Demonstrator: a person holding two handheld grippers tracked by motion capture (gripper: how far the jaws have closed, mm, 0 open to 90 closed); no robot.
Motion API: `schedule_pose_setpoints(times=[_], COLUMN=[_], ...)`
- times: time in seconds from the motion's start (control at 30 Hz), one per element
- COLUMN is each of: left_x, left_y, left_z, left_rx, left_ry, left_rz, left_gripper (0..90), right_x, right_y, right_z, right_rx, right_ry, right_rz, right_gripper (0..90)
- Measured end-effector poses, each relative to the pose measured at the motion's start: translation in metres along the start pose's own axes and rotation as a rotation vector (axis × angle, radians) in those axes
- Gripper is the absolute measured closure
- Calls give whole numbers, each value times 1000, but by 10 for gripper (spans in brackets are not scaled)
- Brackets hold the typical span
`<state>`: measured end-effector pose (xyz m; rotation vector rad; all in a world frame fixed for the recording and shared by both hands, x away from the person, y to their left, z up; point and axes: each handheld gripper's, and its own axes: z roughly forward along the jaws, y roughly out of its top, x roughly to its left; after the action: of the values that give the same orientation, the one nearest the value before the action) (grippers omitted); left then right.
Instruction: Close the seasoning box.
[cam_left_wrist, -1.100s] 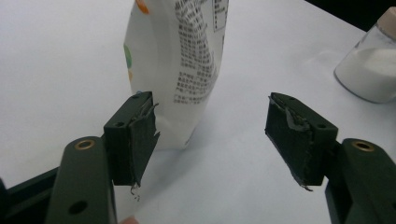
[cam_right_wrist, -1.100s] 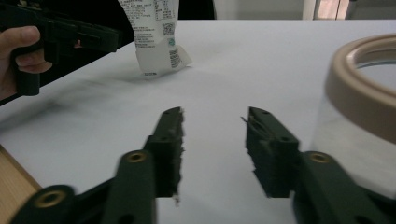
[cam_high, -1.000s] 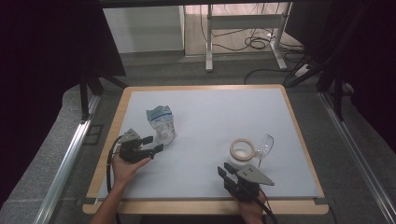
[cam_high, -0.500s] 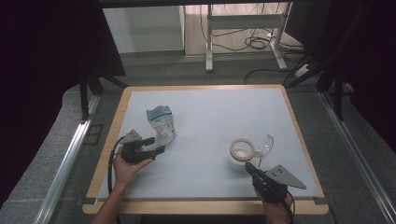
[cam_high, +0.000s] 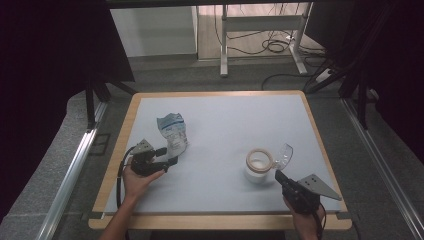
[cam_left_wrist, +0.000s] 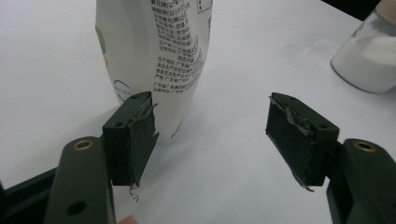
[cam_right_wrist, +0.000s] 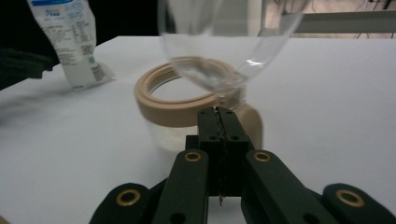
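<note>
Two things sit on the pale blue table (cam_high: 220, 125), and each has a gripper at it. Largest is the refill pouch (cam_high: 173, 133), upright toward the left side, its long axis vertical with the crumpled top leaning a little away from the person. The left gripper (cam_high: 171, 159) lies just near-left of its base with jaws spread wide and nothing between them; in the left gripper view the pouch (cam_left_wrist: 154, 60) stands ahead and left of the gap, its bottom corner touching or nearly touching the left pad (cam_left_wrist: 136, 137), so closing on it would, I judge, first call for a small shift toward that side. Smaller, to the right, is the open glass jar (cam_high: 258, 166) with its tan rim and white contents. Its clear hinged lid (cam_high: 284, 154) tilts up on the far-right side, and the right gripper (cam_right_wrist: 219, 112), the nearer hand to the jar, is clenched tight at the lid's hinge end.
</note>
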<state>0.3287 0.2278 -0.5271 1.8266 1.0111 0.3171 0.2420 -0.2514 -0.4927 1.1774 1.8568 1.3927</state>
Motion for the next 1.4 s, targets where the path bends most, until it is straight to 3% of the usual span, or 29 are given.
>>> schedule_pose_setpoints(times=[0.2,0.57,1.4], left_x=[-1,-4,-5], left_y=[-1,-1,-4], left_z=[0,2,4], left_rx=[1,9,18], left_ry=[-4,-13,-19], left_rz=[4,9,10], left_gripper=[325,325,325], right_x=[-15,-26,-14], right_y=[7,26,35], right_z=[-1,-2,4], right_rx=[-21,-75,-94], right_ry=[-29,-65,-41], right_rz=[35,40,4], right_gripper=[897,898,897])
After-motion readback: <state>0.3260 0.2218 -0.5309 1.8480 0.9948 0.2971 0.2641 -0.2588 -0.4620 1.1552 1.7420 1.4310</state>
